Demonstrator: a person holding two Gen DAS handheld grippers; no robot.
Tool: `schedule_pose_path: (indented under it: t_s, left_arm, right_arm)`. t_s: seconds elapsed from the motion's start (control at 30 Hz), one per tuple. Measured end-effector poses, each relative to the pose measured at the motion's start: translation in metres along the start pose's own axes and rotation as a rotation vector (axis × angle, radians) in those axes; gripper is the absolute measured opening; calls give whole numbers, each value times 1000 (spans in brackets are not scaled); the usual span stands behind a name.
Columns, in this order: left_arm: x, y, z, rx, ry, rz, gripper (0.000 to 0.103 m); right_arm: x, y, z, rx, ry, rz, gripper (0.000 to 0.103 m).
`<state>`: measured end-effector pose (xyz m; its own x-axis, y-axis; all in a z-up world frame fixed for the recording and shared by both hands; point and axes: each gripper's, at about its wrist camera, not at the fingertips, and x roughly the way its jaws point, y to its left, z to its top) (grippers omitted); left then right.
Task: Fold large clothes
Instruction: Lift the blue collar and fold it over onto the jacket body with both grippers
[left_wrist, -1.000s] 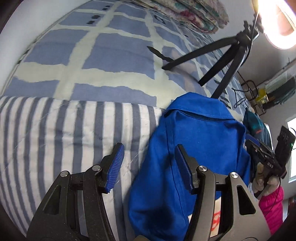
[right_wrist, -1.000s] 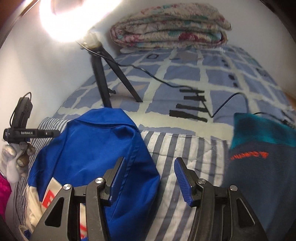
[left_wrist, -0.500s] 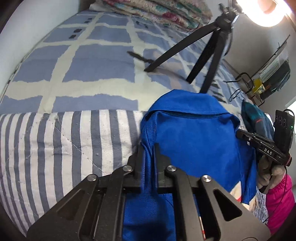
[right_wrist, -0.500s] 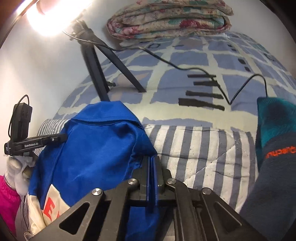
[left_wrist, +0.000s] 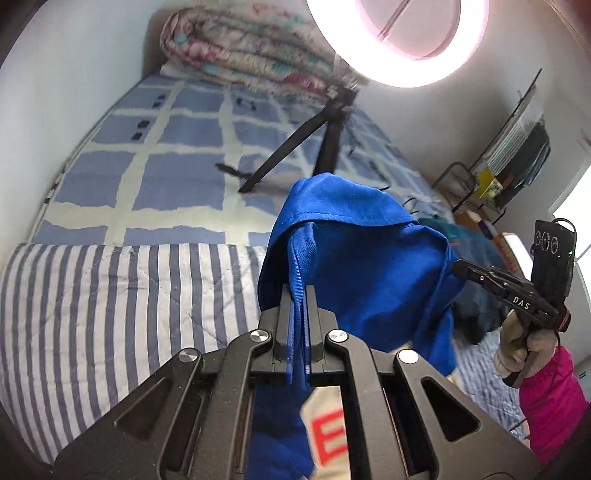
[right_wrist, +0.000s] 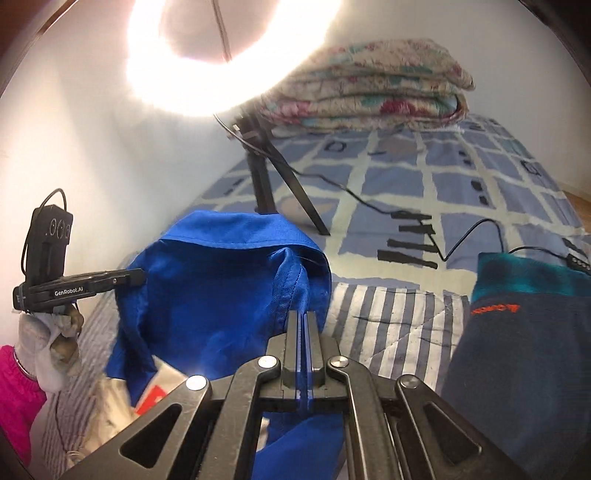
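A royal-blue garment (left_wrist: 354, 254) with a white panel and red lettering (left_wrist: 327, 432) hangs lifted above the striped quilt (left_wrist: 122, 306). My left gripper (left_wrist: 297, 291) is shut on a fold of its left edge. My right gripper (right_wrist: 304, 317) is shut on the opposite edge of the blue garment (right_wrist: 221, 280). Each view shows the other gripper pinching the cloth from the side, the right gripper (left_wrist: 461, 267) in the left wrist view and the left gripper (right_wrist: 138, 276) in the right wrist view, with gloved hands and pink sleeves behind.
A black tripod (left_wrist: 291, 147) with a lit ring light (right_wrist: 221, 55) stands on the blue checked bedspread (left_wrist: 177, 166), its cable (right_wrist: 369, 203) trailing across. A folded floral quilt (right_wrist: 369, 92) lies at the head. A navy and teal garment (right_wrist: 524, 332) lies to the right.
Both grippers went from open over the garment to shut on its edges. They then rose, lifting the blue cloth off the quilt.
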<state>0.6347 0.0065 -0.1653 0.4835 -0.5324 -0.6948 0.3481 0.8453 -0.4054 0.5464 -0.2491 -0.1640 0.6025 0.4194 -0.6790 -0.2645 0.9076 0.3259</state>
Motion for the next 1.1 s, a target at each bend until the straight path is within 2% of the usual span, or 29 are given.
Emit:
schedule_pose_path:
  t_s: [0.2, 0.33, 0.43, 0.53, 0.63, 0.83, 0.93, 1.1]
  left_arm:
    - [-59, -29, -24, 41, -36, 9, 1]
    - [-108, -54, -49, 75, -68, 13, 1]
    - [-144, -67, -71, 48, -91, -19, 1]
    - [-177, -85, -96, 63, -117, -27, 1]
    - [-201, -95, -120, 51, -124, -51, 1]
    - [-237, -111, -198, 41, -112, -85, 1]
    - [-239, -108, -237, 10, -85, -106, 1]
    - [-226, -102, -308, -14, 11, -80, 1]
  right_arm:
    - [-59, 30, -11, -24, -42, 17, 0]
    - [-114, 61, -24, -66, -78, 51, 0]
    - [-148, 77, -37, -78, -89, 65, 0]
    - [-186, 94, -59, -98, -97, 81, 0]
    - [-211, 105, -84, -115, -88, 76, 0]
    - [-249, 122, -161, -134, -29, 68, 0]
    - [-256, 125, -207, -113, 5, 61, 0]
    - [-255, 127, -271, -81, 62, 35, 0]
